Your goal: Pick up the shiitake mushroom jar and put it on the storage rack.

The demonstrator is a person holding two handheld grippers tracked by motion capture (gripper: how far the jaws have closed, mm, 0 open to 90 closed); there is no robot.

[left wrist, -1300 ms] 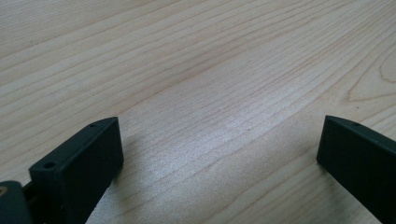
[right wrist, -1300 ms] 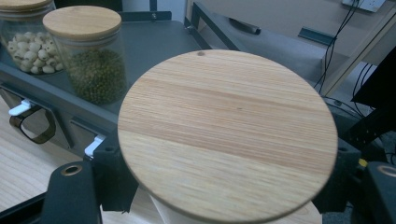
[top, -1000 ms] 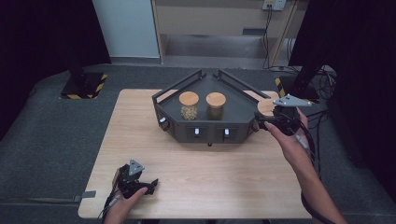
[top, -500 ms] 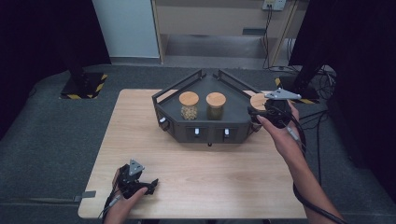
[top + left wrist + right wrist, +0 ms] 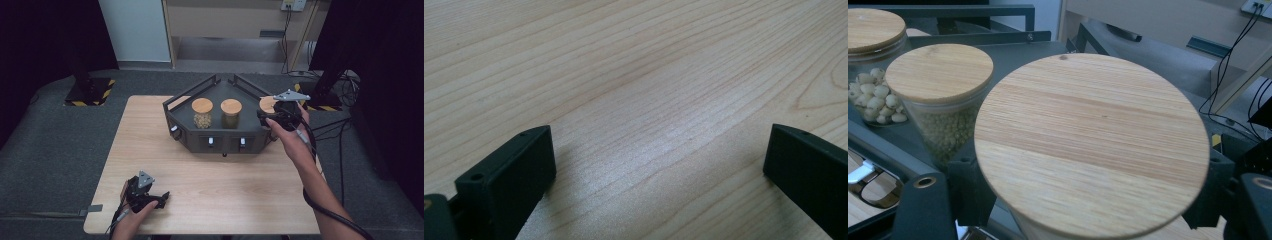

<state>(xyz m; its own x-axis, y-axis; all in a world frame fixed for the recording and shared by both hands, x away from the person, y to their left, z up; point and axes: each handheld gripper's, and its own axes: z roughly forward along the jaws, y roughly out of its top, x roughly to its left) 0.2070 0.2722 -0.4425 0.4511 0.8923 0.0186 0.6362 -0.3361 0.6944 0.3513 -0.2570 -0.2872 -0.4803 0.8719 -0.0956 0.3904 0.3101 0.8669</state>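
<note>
A glass jar with a round wooden lid (image 5: pixel 1092 140) sits between my right gripper's (image 5: pixel 1088 195) jaws, which are shut on it below the lid. In the high view that held jar (image 5: pixel 267 104) hangs at the right end of the black corner rack (image 5: pixel 218 93). On the rack stand a jar of pale beans (image 5: pixel 202 114) and a jar of green beans (image 5: pixel 231 114), both with wooden lids. The green-bean jar (image 5: pixel 940 95) is just left of the held one. My left gripper (image 5: pixel 163 198) rests open on the table near the front left edge, with bare wood between its jaws (image 5: pixel 659 160).
The rack has raised rails at its back and small labelled fronts (image 5: pixel 210 142) facing me. Cables (image 5: pixel 345 130) trail off the table's right side. Bare wooden tabletop (image 5: pixel 230 185) lies between the rack and the front edge.
My right gripper has carried the jar leftward, from beyond the rack's right end to its right edge. The left gripper has stayed put.
</note>
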